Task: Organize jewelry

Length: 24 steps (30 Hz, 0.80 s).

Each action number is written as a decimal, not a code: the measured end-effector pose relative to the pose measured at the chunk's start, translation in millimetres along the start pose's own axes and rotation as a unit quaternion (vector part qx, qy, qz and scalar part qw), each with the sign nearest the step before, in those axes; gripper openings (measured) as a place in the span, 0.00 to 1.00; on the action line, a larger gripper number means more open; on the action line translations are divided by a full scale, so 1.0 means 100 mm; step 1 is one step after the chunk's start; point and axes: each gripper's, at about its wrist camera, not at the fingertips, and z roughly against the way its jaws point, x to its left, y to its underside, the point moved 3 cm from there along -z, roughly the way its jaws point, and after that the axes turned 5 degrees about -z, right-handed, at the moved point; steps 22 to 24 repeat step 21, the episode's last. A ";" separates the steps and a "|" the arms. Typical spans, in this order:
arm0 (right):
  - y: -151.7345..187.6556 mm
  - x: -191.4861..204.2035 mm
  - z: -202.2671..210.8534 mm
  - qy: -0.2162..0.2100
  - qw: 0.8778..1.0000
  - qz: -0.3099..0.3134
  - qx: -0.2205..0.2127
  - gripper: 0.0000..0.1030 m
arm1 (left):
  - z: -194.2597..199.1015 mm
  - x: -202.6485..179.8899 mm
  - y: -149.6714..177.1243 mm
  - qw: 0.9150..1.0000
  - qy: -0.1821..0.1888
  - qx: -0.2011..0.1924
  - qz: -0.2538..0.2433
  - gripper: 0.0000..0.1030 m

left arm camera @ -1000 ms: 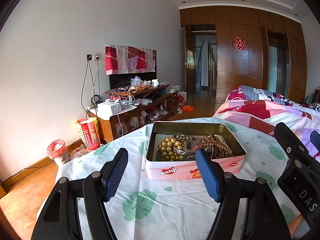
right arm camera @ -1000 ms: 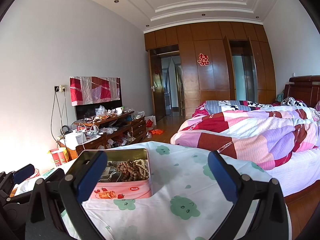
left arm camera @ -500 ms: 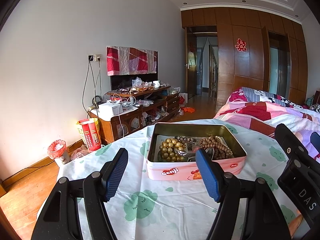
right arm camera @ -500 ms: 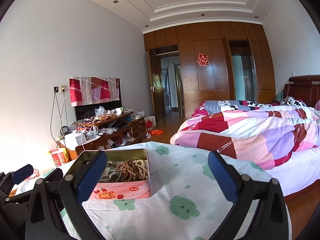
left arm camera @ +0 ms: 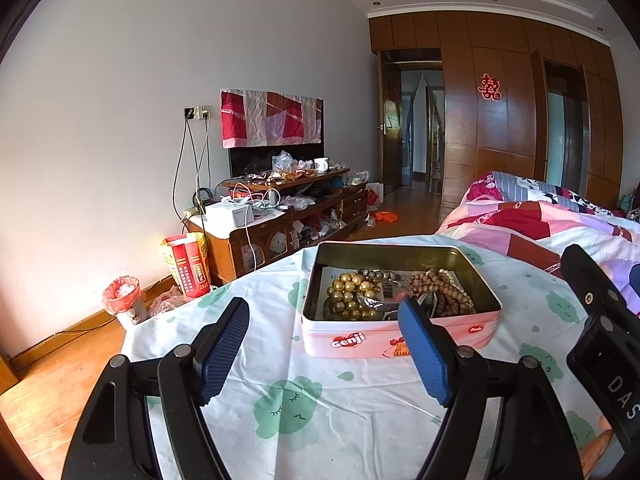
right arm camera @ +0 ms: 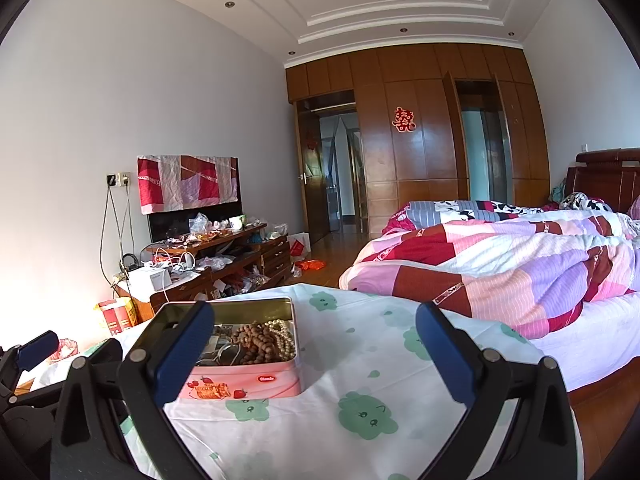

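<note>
Pink tin (left arm camera: pixel 400 336) before cluttered cabinet (left arm camera: pixel 280 228)

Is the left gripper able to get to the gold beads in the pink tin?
Probably yes. The left gripper is open with nothing between its jaws, and the tin sits right ahead with no lid. The gold beads lie on top at the near left, uncovered, though other beads crowd beside them.

1 pink tin (left arm camera: pixel 400 338) sits on the tabletop (left arm camera: pixel 320 420), holding 1 gold bead strand (left arm camera: pixel 352 294) at 9 o'clock, 1 brown bead strand (left arm camera: pixel 444 290) at 3 o'clock and 1 pearl strand (right arm camera: pixel 285 338). 2 grippers: left gripper (left arm camera: pixel 324 350), right gripper (right arm camera: pixel 312 354).
</note>
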 end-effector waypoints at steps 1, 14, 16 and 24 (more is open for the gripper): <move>0.00 0.00 0.00 0.000 1.000 0.000 0.000 1.00 | -0.01 0.00 0.00 1.000 0.002 0.002 0.001 0.75; 0.00 -0.01 0.00 0.001 1.000 0.000 0.001 1.00 | 0.01 0.00 0.01 1.000 0.002 0.004 0.000 0.75; 0.00 -0.04 -0.01 0.002 1.000 -0.001 0.002 1.00 | 0.00 -0.01 0.01 1.000 0.003 0.007 0.002 0.75; 0.00 -0.08 -0.03 0.005 1.000 -0.004 0.006 1.00 | -0.01 -0.01 0.00 1.000 0.003 0.010 0.000 0.75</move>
